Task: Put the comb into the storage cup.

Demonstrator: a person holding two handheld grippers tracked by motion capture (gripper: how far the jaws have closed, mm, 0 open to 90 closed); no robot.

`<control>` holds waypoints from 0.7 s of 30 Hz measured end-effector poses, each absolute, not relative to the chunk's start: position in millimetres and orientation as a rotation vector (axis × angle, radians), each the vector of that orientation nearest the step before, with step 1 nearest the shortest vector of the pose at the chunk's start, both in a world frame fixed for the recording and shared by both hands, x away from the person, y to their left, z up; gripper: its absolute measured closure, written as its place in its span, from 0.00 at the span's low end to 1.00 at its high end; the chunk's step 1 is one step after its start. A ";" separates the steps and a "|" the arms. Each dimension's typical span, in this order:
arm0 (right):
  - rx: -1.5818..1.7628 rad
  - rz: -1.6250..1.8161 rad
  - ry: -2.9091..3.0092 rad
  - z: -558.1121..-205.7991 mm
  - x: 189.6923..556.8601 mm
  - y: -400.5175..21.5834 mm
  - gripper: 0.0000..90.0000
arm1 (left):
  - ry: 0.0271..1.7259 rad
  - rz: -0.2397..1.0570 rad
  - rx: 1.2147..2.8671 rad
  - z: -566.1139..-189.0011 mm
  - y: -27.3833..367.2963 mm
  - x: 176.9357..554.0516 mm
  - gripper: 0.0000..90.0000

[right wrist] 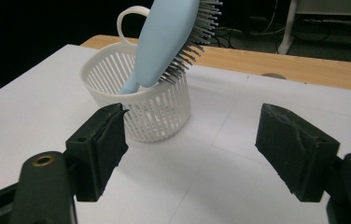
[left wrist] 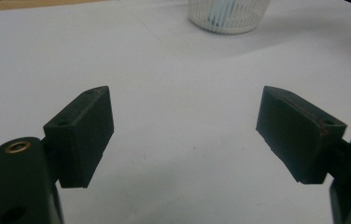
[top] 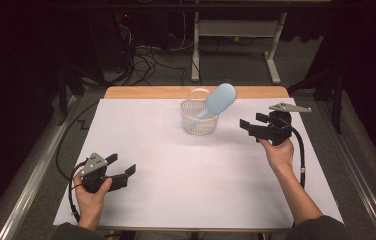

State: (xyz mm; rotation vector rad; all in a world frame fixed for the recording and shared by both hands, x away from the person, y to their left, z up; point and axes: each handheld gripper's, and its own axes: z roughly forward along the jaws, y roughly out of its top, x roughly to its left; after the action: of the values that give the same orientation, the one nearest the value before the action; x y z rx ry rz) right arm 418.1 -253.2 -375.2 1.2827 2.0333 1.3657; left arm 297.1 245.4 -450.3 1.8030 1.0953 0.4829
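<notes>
A white slatted basket (top: 199,120) is standing upright on the white surface (top: 186,180), toward the far edge and slightly right of centre. A light blue hairbrush (top: 219,99) is standing in it handle down, its handle resting inside the basket and its head leaning up and out over the right part of the rim. In the right gripper view the bristles are facing right, away from the basket's looped handle (right wrist: 128,18), which is rising at the far rim.

The right gripper (top: 248,127) is hovering to the right of the basket, near it but apart, with its fingers (right wrist: 101,144) pointing left toward the basket. The fingers are standing wide apart and are holding nothing; in the right gripper view the basket is lying beyond them, partly overlapped by the left finger.

The left gripper (top: 124,170) is sitting at the near left of the surface, well apart from the basket, in the person's left hand (top: 92,197). Its fingers (left wrist: 82,135) are also spread wide and are gripping nothing, with only bare surface between them. The lower part of the basket is appearing at the far edge of the left gripper view.
</notes>
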 end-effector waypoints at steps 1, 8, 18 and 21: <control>1.283 1.365 2.035 -375.2 417.3 -253.8 0.28 | 1.095 0.485 1.804 -450.5 245.4 297.2 0.22; 1.264 1.377 2.026 -374.7 409.9 -257.3 0.27 | 1.085 0.484 1.813 -450.7 245.1 296.9 0.20; 1.263 1.377 2.027 -377.1 400.4 -264.3 0.27 | 1.085 0.488 1.816 -450.8 244.6 296.8 0.20; 1.259 1.383 2.019 -376.3 396.7 -266.7 0.27 | 1.086 0.488 1.815 -450.7 244.7 296.7 0.20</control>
State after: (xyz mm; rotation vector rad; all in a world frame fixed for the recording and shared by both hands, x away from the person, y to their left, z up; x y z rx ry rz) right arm 396.7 -266.7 -376.3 1.2588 2.0186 1.3827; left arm 296.7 244.7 -450.7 1.8147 1.0859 0.4879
